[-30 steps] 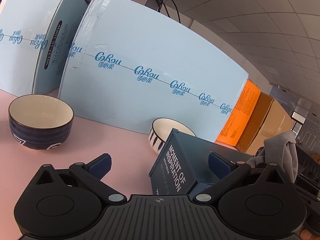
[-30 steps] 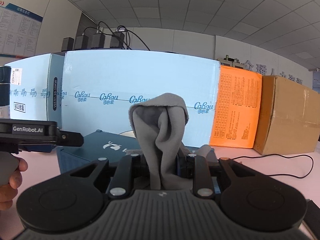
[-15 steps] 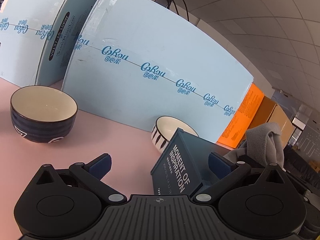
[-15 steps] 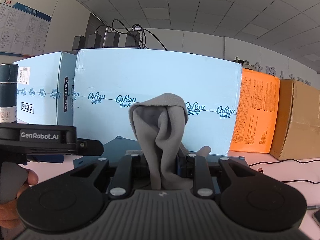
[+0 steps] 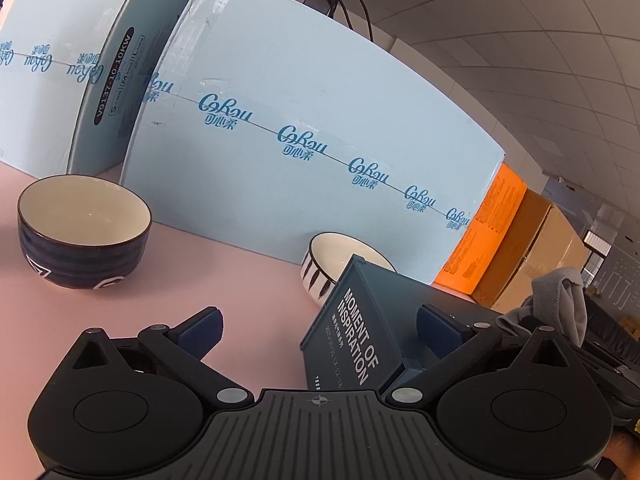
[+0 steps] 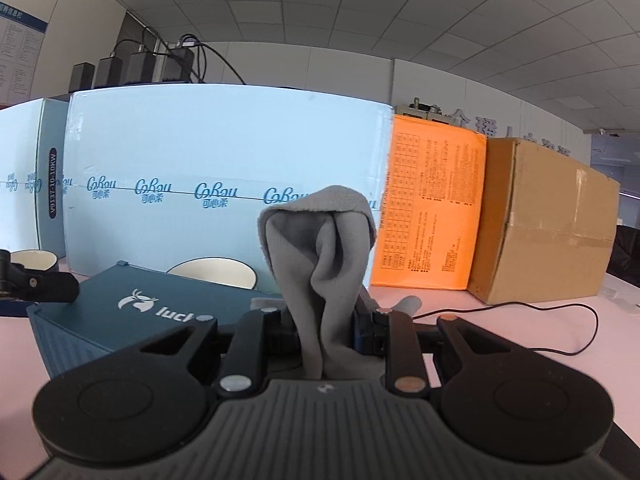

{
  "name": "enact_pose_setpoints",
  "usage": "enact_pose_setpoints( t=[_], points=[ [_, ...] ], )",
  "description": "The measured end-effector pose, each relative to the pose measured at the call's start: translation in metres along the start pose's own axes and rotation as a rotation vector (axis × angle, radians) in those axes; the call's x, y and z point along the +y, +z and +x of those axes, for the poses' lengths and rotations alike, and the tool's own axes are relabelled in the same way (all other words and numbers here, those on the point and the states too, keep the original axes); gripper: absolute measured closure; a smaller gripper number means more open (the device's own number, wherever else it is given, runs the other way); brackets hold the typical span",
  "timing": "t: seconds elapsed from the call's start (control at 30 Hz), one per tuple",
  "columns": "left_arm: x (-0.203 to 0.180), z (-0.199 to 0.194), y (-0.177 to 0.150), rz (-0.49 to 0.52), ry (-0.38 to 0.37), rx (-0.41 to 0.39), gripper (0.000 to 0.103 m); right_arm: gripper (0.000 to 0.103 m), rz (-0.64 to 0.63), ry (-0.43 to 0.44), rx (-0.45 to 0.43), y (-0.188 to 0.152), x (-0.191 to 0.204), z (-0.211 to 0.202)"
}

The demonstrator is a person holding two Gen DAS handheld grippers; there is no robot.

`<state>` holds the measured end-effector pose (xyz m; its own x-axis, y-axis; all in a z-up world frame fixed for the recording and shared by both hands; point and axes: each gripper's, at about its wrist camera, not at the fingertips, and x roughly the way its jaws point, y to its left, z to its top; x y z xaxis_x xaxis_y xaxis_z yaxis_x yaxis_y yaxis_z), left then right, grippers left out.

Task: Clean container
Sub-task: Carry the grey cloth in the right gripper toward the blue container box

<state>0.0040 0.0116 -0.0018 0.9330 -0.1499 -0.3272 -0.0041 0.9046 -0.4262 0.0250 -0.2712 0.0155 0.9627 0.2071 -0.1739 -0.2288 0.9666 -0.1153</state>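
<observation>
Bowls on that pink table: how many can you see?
2. A dark blue bowl stands at the left in the left wrist view, near the pale blue cartons. A white striped bowl sits just behind the dark teal box, partly hidden. Others could be out of view.

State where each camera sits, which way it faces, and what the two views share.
Left wrist: on the left gripper, jaws wide open, looking across the pink table at two bowls and the dark blue box.
Right wrist: on the right gripper, shut on a grey cloth, facing the cartons; the left gripper's finger shows at left.
Shared: box, cloth, striped bowl, light blue cartons.
</observation>
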Motion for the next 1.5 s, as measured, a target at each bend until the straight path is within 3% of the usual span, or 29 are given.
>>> enact_pose_setpoints(
  t=[0.2, 0.37, 0.63, 0.93, 1.23, 1.5],
  points=[
    [0.001, 0.0, 0.0, 0.002, -0.001, -0.002, 0.0, 0.076, 0.016, -0.006, -0.013, -0.004, 0.005, -0.012],
    [0.0, 0.0, -0.001, 0.003, -0.003, -0.001, 0.0, 0.076, -0.011, 0.066, -0.027, -0.002, 0.027, -0.017],
    [0.003, 0.0, 0.0, 0.006, -0.007, 0.001, 0.0, 0.076, -0.048, 0.114, -0.017, 0.01, 0.055, 0.009],
    [0.004, 0.001, 0.0, 0.002, -0.018, 0.009, 0.0, 0.076, 0.002, 0.048, 0.048, 0.019, 0.041, 0.037],
    [0.004, 0.002, 0.0, 0.0, -0.017, 0.006, 0.0, 0.076, 0.034, -0.12, 0.06, 0.01, -0.01, 0.036],
    [0.004, 0.002, 0.0, -0.001, -0.017, 0.004, 0.0, 0.075, 0.042, -0.106, 0.035, 0.007, 0.003, 0.027]
  ],
)
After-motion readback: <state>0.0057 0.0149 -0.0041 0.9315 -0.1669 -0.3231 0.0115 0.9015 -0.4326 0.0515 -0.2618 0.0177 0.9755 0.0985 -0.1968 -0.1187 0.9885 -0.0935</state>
